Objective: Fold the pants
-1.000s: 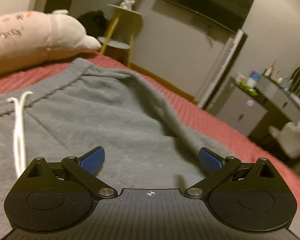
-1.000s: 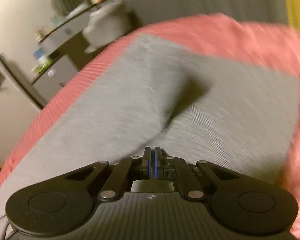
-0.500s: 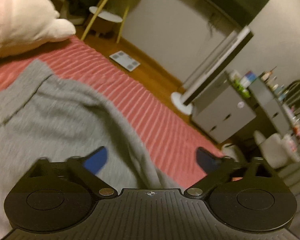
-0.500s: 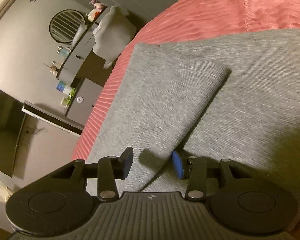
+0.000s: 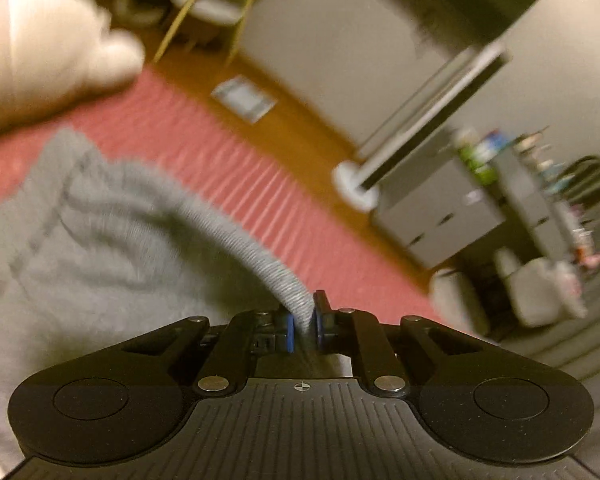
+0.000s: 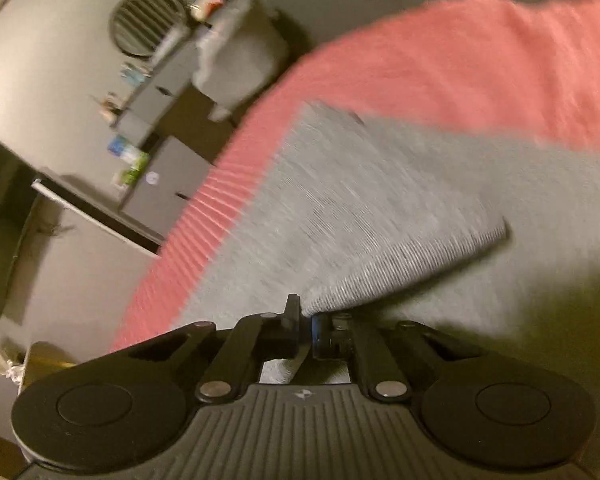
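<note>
Grey knit pants [image 5: 80,248] lie on a pink ribbed bedspread [image 5: 236,184]. In the left wrist view my left gripper [image 5: 303,328] is shut on a raised fold at the side edge of the pants, below the waistband. In the right wrist view the pants [image 6: 380,216] lie with one leg folded over the other on the bedspread [image 6: 460,64]. My right gripper [image 6: 306,330] is shut on the folded edge of the upper layer. Both views are motion-blurred.
A pale plush pillow [image 5: 48,60] lies at the head of the bed. Beyond the bed edge are a wooden floor with a scale [image 5: 246,98], a stool [image 5: 208,4], grey drawers [image 5: 440,216] and a white seat [image 5: 540,288]. The drawers [image 6: 160,184] also show at the right wrist view's left.
Both grippers were open half a second ago and have shut on the pants' edge. The left gripper has moved to the side edge of the pants; both cameras are moving.
</note>
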